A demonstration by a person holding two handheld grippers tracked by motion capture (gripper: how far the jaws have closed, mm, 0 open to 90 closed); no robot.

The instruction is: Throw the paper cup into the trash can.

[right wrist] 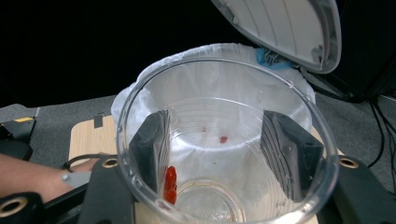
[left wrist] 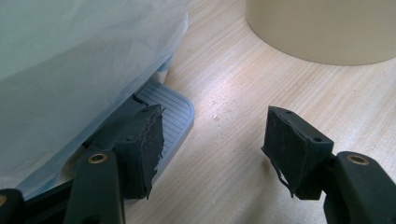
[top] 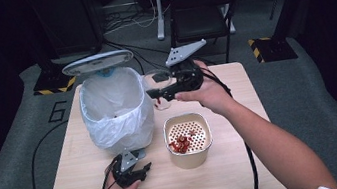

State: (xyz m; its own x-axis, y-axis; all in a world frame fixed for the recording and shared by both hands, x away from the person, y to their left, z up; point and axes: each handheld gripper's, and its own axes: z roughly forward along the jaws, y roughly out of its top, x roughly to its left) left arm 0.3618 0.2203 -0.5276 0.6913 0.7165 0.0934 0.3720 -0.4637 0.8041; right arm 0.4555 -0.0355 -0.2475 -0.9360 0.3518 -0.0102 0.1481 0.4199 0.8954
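A pedal bin [top: 115, 110] lined with a white bag [left wrist: 70, 70] stands at the table's left, its lid [top: 97, 62] raised. My left gripper [top: 140, 172] is at the bin's foot with jaws apart and nothing between them [left wrist: 215, 135]; one jaw rests on the grey pedal [left wrist: 175, 116]. My right gripper [top: 156, 95] is shut on a clear plastic cup [top: 157, 83], tilted beside the bin's right rim. Both pads press the cup's [right wrist: 219, 154] sides. A red piece [right wrist: 170, 184] clings inside the cup. A beige strainer bowl [top: 191, 157] holds several red pieces [top: 180, 144].
The bowl's wall [left wrist: 322, 32] stands close in front of the left gripper. The open lid [right wrist: 285, 28] hangs above the bag's mouth. A black chair [top: 200, 14] and floor cables lie beyond the table's far edge. Bare wood [top: 247, 163] shows right of the bowl.
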